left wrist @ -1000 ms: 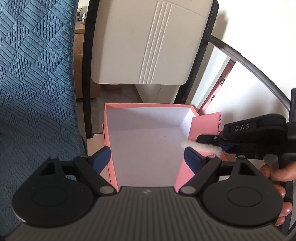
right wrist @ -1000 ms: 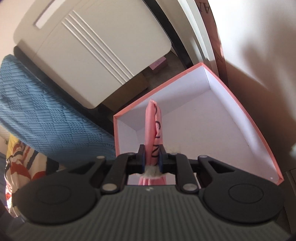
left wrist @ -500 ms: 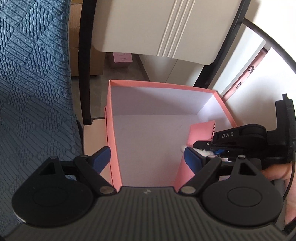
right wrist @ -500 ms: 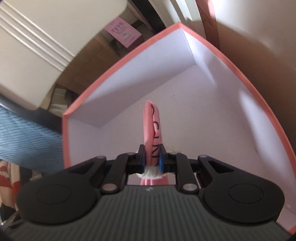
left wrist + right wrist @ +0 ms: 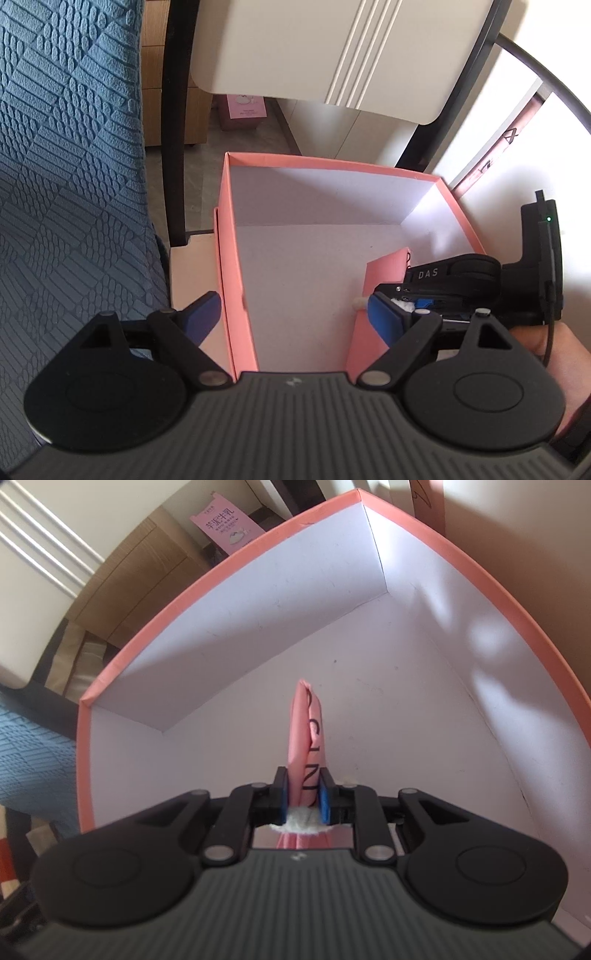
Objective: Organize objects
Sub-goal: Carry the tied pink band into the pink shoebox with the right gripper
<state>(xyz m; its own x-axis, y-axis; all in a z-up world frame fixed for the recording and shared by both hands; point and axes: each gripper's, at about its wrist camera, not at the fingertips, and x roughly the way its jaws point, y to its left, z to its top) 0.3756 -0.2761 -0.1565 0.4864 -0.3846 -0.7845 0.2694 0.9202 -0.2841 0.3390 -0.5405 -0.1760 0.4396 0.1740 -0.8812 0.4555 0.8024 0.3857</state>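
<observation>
A pink box [image 5: 236, 258] with a white inside stands open on a chair seat; it also shows in the right wrist view [image 5: 480, 576]. My right gripper [image 5: 303, 794] is shut on a flat pink pouch [image 5: 308, 731] with black lettering and a white fluffy trim, and holds it low inside the box. In the left wrist view the right gripper [image 5: 384, 295] reaches in over the box's right side with the pouch [image 5: 384, 269]. My left gripper [image 5: 295, 314] is open and empty, with its fingers astride the box's near left wall.
A blue textured fabric [image 5: 66, 166] hangs at the left. A cream chair back [image 5: 332, 48] with a black frame rises behind the box. A small pink carton [image 5: 243, 110] stands on the floor beyond, beside a wooden cabinet [image 5: 140, 572].
My right gripper has carried the pouch down and deeper into the box. The left gripper has risen and tilted to look further down into the box.
</observation>
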